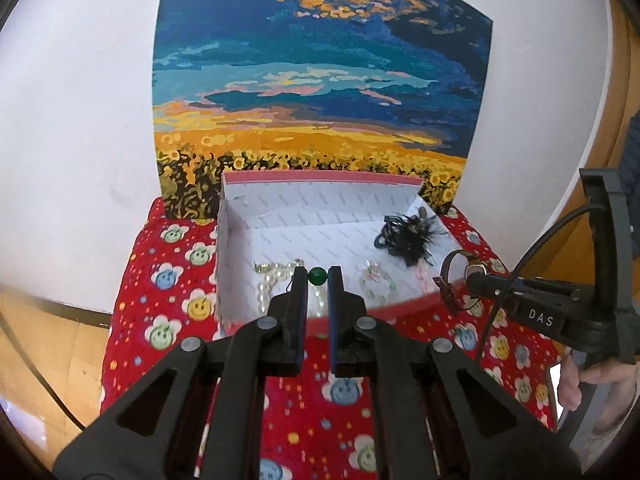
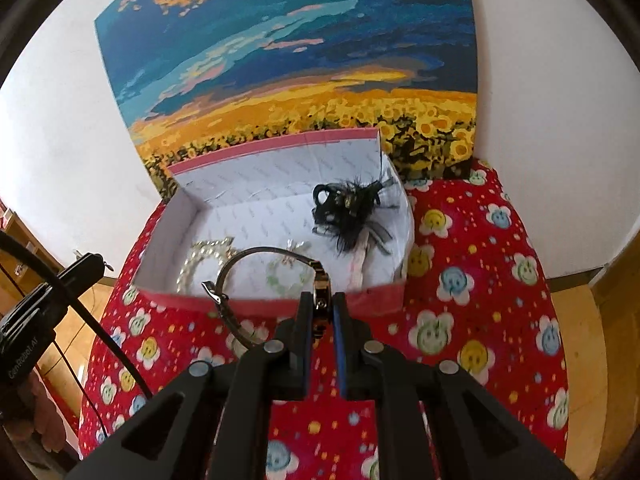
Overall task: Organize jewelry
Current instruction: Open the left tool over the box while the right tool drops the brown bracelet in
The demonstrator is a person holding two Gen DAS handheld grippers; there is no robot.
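Centrally, a white-lined box [image 1: 240,232] with a pink rim serves as the landmark, standing on a red cloth [image 1: 168,280] printed with smiling flowers, with a sunflower painting [image 1: 320,80] propped behind it against the white wall. Left to right inside the box: a pearl necklace [image 1: 268,280] lies by the near left corner, a pale green bead bracelet [image 1: 376,282] rests toward the near middle, and a black feathered hair clip [image 1: 412,238] sits by the far right wall.

The left tongs [image 1: 318,276] hover over the box's near rim, pinching a green bead [image 1: 317,275] between their 2 tips. Pale beads show below it in the gap between the fingers, though whether they belong to the same strand cannot be told.

Right of the box's near right corner, the right tongs [image 2: 322,302] are clamped on the case of a wristwatch [image 2: 320,280]. Its thin strap arcs up and out to the left above the box's near rim, with the buckle end hanging down in front of the pink edge. In the left view the watch sits just outside the box's right wall, above the cloth.
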